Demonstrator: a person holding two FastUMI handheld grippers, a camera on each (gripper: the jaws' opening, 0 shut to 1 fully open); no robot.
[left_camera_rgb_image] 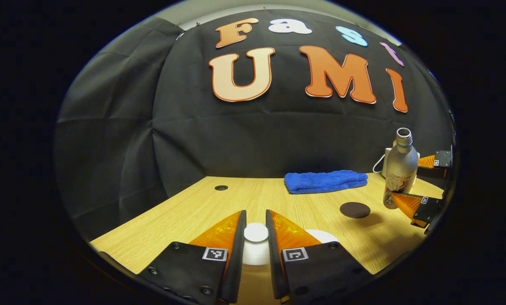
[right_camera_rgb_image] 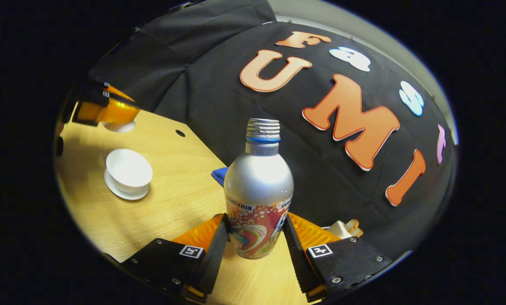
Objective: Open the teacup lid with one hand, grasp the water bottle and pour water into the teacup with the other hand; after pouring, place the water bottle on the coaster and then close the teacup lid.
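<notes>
Bottle [right_camera_rgb_image: 258, 199] btwn right gripper [right_camera_rgb_image: 253, 250] jaws, apparently pinched; lid [left_camera_rgb_image: 256, 233] pinched btwn left gripper [left_camera_rgb_image: 256, 237] jaws.

The wooden table [left_camera_rgb_image: 185, 212] carries a folded blue towel [left_camera_rgb_image: 325, 181], dark coaster [left_camera_rgb_image: 354, 209] (round), and a saucered teacup [right_camera_rgb_image: 128, 169].

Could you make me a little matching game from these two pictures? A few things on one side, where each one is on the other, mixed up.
Things:
1. water bottle
2. teacup lid
3. blue towel
4. coaster

Places:
A. folded at the back of the table
B. lying bare, in front of the towel
C. between the right gripper fingers
D. between the left gripper fingers

Pairs: 1-C, 2-D, 3-A, 4-B
</notes>
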